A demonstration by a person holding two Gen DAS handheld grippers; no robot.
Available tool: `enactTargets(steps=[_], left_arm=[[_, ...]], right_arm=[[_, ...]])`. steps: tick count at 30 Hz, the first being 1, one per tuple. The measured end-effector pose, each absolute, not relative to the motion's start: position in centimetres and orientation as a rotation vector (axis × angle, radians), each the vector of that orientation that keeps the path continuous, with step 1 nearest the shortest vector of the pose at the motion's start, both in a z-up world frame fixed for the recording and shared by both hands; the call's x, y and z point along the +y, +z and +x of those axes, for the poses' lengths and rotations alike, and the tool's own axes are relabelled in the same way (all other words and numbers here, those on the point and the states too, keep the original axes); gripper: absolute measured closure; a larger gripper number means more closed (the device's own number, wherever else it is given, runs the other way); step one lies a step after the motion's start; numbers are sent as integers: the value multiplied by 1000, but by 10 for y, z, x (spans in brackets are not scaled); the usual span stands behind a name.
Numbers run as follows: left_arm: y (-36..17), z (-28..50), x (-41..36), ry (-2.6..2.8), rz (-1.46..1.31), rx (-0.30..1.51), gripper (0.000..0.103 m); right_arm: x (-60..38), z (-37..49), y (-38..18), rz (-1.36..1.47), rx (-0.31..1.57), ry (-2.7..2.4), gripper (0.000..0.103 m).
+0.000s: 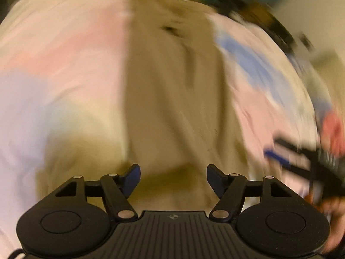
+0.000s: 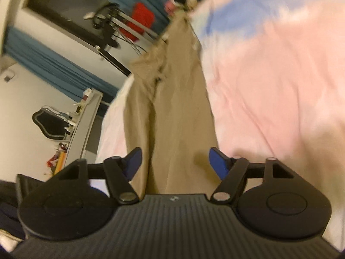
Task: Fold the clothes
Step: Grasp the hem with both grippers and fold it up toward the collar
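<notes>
Just beyond spread fingers (image 2: 217, 161): trousers (image 2: 172, 112)

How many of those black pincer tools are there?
2. The left gripper is open above the tan trousers; the right gripper is open over them too, seen blurred at the left view's right edge.

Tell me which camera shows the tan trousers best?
The right wrist view: the tan trousers run lengthwise up the frame, fairly sharp, seam visible. The left wrist view shows them too, but smeared by motion blur.
</notes>
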State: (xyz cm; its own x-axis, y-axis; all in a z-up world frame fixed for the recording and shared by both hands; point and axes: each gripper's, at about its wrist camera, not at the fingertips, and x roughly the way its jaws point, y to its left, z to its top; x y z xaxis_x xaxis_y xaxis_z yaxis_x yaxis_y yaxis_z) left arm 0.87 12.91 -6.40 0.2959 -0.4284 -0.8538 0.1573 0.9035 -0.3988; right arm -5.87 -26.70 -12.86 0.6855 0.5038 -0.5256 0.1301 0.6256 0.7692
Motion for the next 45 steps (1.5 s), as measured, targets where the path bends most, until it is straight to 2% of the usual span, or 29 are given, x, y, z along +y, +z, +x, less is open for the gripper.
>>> enactTargets(steps=[6, 8, 10, 12, 13, 15, 17, 21, 24, 25, 27, 30, 32, 34, 40, 42, 44, 45], left_arm=[[-90, 25, 175, -257, -494, 1272, 35], [-90, 23, 176, -260, -496, 1273, 37], [-89, 19, 176, -267, -496, 1268, 44], [-88, 16, 176, -275, -497, 1263, 60], [-87, 14, 176, -279, -498, 1260, 65], [-86, 10, 177, -286, -498, 1255, 85], [-84, 6, 177, -294, -499, 1250, 94], [-82, -2, 177, -309, -501, 1240, 97], [-83, -2, 177, -317, -494, 1258, 93], [-84, -2, 176, -320, -491, 1267, 90], [-85, -1, 176, -325, -485, 1284, 69], [-87, 0, 174, -332, -477, 1310, 50], [-89, 1, 174, -334, -467, 1328, 50], [-92, 2, 174, -321, -441, 1349, 53], [-92, -1, 151, -318, -302, 1331, 73], [-87, -8, 148, -311, -263, 1302, 90], [-79, -14, 151, -310, -261, 1270, 97], [-74, -16, 155, -312, -277, 1252, 98]], right_arm=[[-271, -59, -163, 993, 933, 188, 45], [-272, -59, -172, 1021, 970, 183, 63], [-270, -59, -181, 1048, 1014, 194, 81], [-265, -58, -183, 1051, 1044, 222, 83], [-262, -59, -182, 1039, 1045, 225, 83], [-262, -63, -180, 1035, 1039, 216, 83], [-263, -67, -177, 1021, 1031, 198, 83], [-264, -75, -172, 969, 1013, 162, 80], [-262, -78, -171, 928, 1013, 149, 79], [-260, -77, -171, 905, 1018, 145, 79], [-256, -77, -172, 877, 1029, 149, 78], [-257, -79, -174, 896, 1040, 161, 74], [-258, -82, -178, 949, 1040, 184, 57], [-256, -83, -180, 977, 1037, 211, 47], [-239, -81, -176, 864, 1065, 251, 46], [-234, -81, -173, 827, 1080, 259, 54], [-228, -83, -169, 770, 1097, 257, 84], [-225, -83, -167, 743, 1104, 253, 86]])
